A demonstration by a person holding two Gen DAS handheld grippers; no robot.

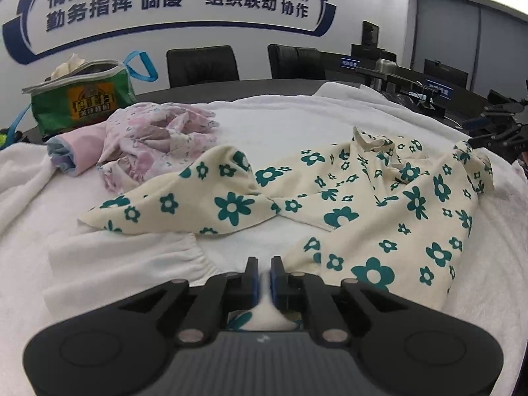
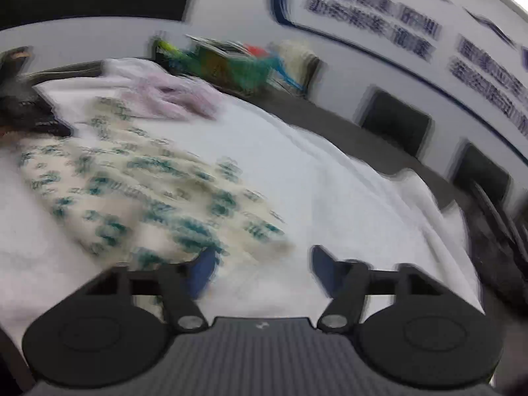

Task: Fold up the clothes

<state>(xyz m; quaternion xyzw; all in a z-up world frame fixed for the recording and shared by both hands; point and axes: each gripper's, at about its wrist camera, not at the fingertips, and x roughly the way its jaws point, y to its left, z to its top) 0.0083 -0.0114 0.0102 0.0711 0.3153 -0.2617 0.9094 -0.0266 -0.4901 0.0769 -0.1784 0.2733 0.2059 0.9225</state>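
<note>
Pink garment (image 1: 155,142) and green bag (image 1: 82,99) lie beyond floral garment (image 1: 363,204).

Each of the 2 cameras looks low and forward over its own claw, close above the white towel (image 1: 280,125). Both views share the cream floral garment (image 1: 379,204), pink clothes (image 1: 158,138) and green bag (image 1: 82,99) beyond the claws.

My tool (image 1: 263,272) is matt black plastic; the flowered garment (image 1: 363,204) is soft cloth on a nubby white towel (image 1: 270,125), upper-left bag (image 1: 82,99) glossy.
</note>
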